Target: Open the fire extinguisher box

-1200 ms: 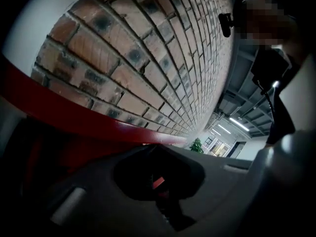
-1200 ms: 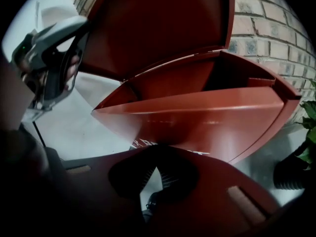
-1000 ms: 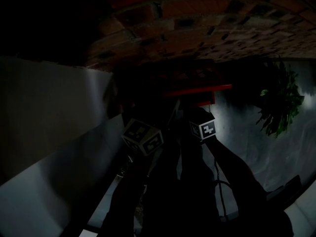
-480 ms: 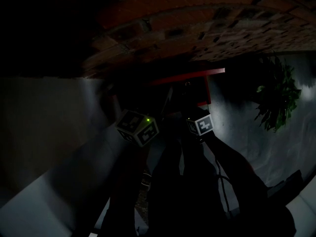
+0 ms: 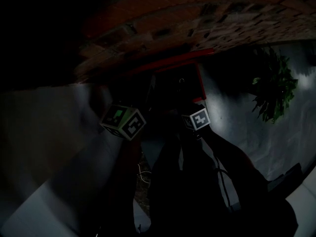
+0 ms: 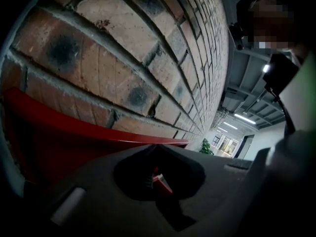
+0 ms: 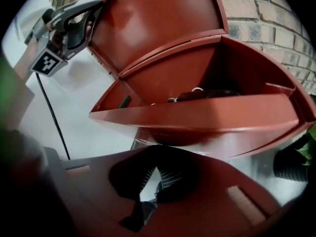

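The red fire extinguisher box stands against the brick wall with its lid raised. Dark extinguisher tops with a ring show inside. My left gripper is shut on the lid's upper left edge; in its own view the jaws meet on the red lid edge. My right gripper sits just below the box's front wall, jaws together with nothing seen between them. The head view is very dark: the box lies beyond the left cube and right cube.
The brick wall rises behind the box. A green potted plant stands to the right, close to the box side. A black cable hangs from the left gripper. A pale floor surrounds the box.
The lid has swung further up and back. My left gripper has moved left and up with it. The right gripper has stayed near the box front.
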`<state>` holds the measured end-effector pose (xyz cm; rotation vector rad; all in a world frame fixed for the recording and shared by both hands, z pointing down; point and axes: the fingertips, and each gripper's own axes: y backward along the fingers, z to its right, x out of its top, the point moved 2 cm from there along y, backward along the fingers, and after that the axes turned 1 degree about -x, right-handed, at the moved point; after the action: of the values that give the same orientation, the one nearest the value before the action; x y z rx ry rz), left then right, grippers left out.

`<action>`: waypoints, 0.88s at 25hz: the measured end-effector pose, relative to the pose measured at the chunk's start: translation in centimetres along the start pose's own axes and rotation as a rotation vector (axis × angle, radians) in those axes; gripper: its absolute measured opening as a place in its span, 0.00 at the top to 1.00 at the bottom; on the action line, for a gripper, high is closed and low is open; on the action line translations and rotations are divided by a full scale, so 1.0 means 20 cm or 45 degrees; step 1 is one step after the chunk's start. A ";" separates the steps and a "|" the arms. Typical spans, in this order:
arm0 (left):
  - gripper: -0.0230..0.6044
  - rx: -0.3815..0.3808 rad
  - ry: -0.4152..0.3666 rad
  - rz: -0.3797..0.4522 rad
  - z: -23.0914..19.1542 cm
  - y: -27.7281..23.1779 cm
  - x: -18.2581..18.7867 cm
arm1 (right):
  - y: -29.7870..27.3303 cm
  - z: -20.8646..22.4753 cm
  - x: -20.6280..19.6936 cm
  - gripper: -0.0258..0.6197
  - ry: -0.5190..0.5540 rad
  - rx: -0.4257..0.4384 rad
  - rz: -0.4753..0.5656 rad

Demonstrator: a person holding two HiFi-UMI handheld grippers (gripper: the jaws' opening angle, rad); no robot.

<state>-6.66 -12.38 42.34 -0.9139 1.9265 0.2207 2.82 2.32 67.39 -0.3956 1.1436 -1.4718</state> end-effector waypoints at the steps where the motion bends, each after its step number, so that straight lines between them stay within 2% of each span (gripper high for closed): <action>1: 0.97 0.005 -0.009 0.004 -0.01 0.00 0.01 | 0.00 0.00 0.00 0.96 0.003 0.003 -0.003; 4: 0.97 0.007 -0.046 0.008 -0.01 -0.02 0.04 | 0.00 -0.01 0.00 0.96 0.008 0.017 -0.015; 10: 0.97 0.007 -0.196 0.008 0.02 -0.07 0.12 | 0.03 -0.03 -0.01 0.96 0.100 0.009 0.019; 18: 0.97 0.083 -0.454 -0.083 0.01 -0.06 0.05 | 0.09 -0.10 0.02 0.96 0.251 0.017 0.079; 22: 0.97 0.091 -0.568 -0.169 0.04 -0.03 -0.03 | 0.12 -0.13 0.04 0.96 0.320 -0.003 0.108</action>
<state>-5.54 -12.10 42.61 -0.8582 1.4490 0.2522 1.98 3.12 64.01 -0.1635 1.3440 -1.4740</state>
